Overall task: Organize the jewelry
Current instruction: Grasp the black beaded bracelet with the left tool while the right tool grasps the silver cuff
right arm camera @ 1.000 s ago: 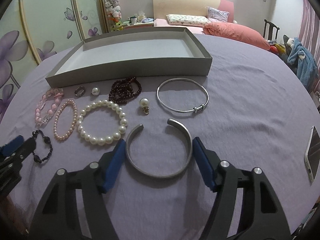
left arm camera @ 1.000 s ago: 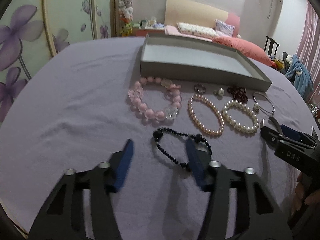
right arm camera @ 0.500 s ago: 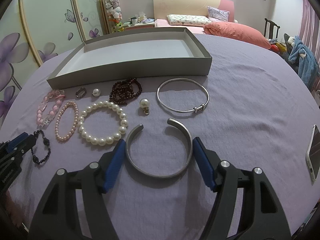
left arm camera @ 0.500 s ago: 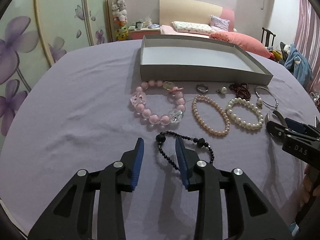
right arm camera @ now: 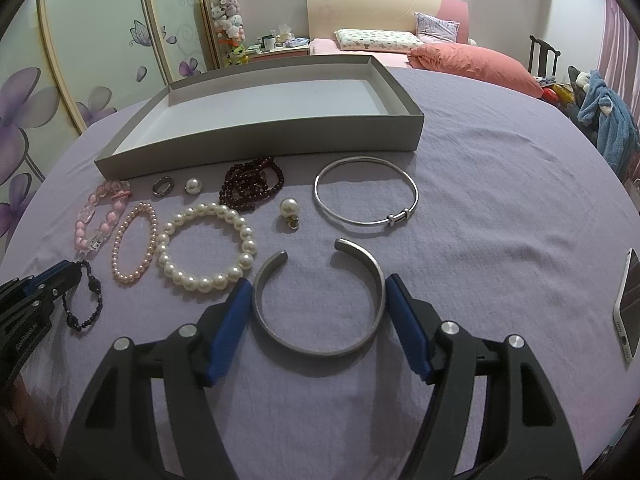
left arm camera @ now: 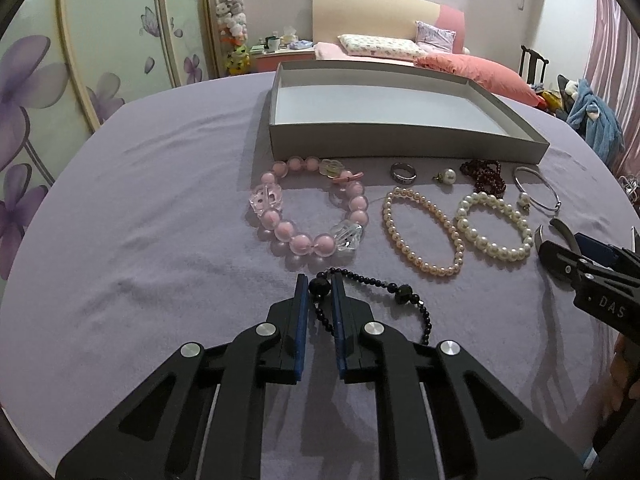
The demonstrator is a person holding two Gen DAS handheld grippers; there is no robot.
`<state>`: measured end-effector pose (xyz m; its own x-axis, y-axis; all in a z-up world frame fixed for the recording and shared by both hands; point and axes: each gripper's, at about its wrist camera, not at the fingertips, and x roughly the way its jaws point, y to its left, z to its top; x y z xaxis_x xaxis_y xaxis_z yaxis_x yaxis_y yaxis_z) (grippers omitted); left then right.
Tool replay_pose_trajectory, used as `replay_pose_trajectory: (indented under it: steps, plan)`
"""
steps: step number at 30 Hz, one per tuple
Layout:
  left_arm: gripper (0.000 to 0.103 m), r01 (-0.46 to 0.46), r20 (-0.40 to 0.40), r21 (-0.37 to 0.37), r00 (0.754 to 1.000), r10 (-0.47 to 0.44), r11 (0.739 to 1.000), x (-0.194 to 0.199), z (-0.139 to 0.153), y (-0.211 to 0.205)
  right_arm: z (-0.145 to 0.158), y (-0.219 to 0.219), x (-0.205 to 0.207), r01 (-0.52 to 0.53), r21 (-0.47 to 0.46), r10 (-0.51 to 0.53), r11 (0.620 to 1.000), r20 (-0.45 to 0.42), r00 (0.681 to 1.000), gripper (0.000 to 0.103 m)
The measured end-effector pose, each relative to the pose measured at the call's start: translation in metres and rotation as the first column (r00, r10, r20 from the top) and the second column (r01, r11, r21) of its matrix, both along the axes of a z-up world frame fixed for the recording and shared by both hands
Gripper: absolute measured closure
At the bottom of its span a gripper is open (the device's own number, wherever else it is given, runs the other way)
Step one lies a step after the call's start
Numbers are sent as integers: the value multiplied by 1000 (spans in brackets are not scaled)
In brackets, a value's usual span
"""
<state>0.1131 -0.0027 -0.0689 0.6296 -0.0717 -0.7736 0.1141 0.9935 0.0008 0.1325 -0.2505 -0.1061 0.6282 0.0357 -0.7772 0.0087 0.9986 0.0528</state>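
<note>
Lavender bedspread [left arm camera: 140, 200] carries our limp, light black bead bracelet [left arm camera: 404, 294] at lower centre; the left gripper [left arm camera: 320, 286] is closing on its large bead, while the right gripper [right arm camera: 316, 300] stands open around the stiff silver cuff [right arm camera: 320, 320].

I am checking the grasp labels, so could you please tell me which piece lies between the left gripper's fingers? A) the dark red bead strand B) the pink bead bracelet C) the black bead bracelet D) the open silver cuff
C: in the left wrist view the left gripper is closing with a large bead of the black bead bracelet between its fingers.
</note>
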Motion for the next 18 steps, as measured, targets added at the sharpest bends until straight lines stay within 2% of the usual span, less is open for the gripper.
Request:
replay_pose_trajectory:
  steps: [5, 12, 18]
  plan:
    - [91, -3, 17, -19, 1000, 4, 1000, -5, 2, 4, 1, -3, -1, -2, 21, 2, 1000, 7, 1000, 37]
    - [91, 3, 101, -53, 995, 2, 999, -16, 20, 11, 5, -9, -8, 5, 71, -8, 997, 37, 999, 37]
    - [91, 23, 190, -72, 982, -9, 997, -25, 37, 8, 24, -12, -21, 4, 83, -16, 997, 149, 989, 37]
